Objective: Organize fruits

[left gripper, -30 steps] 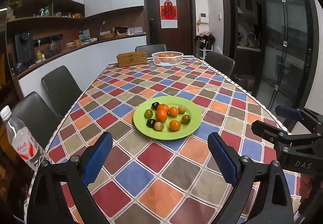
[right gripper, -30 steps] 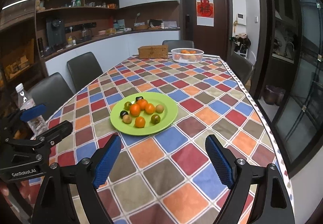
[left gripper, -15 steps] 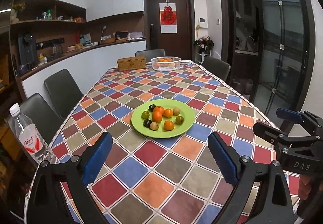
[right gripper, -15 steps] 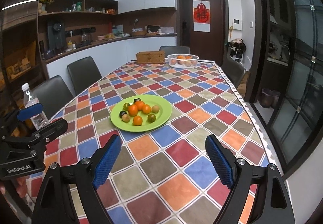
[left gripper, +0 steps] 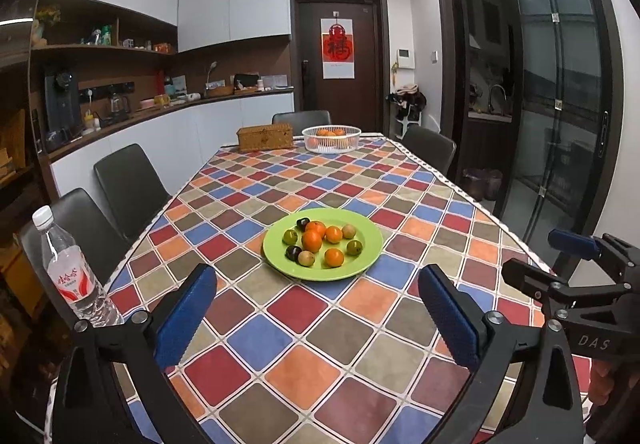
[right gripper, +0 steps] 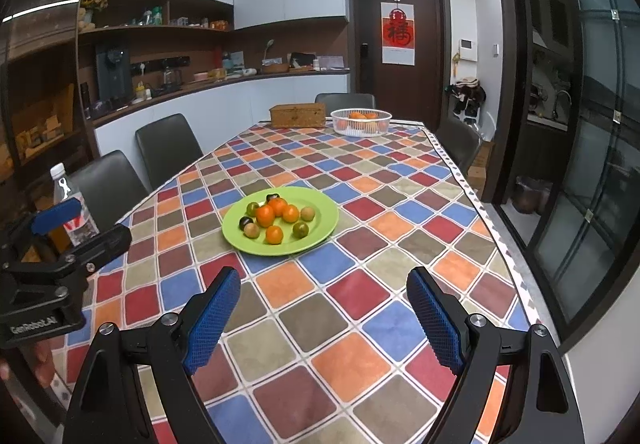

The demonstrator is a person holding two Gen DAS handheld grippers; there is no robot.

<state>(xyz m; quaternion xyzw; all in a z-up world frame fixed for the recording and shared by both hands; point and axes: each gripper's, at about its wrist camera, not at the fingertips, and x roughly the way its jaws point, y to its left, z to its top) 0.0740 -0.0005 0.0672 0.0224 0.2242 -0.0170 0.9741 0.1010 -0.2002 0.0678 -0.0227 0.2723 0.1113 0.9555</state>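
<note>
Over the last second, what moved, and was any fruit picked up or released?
Both grippers, left gripper and right gripper, backed away from the round green plate and rose slightly. The left's fingers have just opened wider, nothing between them. Nothing grasped or released; the fruit stayed put.

white basket (left gripper: pixel 331 139): fruit past the green plate (left gripper: pixel 368 244) half hidden by its wall | shelf (right gripper: pixel 152 28) items: too small to tell

My green plate (left gripper: pixel 370 244) sits mid-table, loaded with small orange, green and dark fruits (left gripper: pixel 312 240). The far white basket (left gripper: pixel 331 139) holds oranges.
</note>
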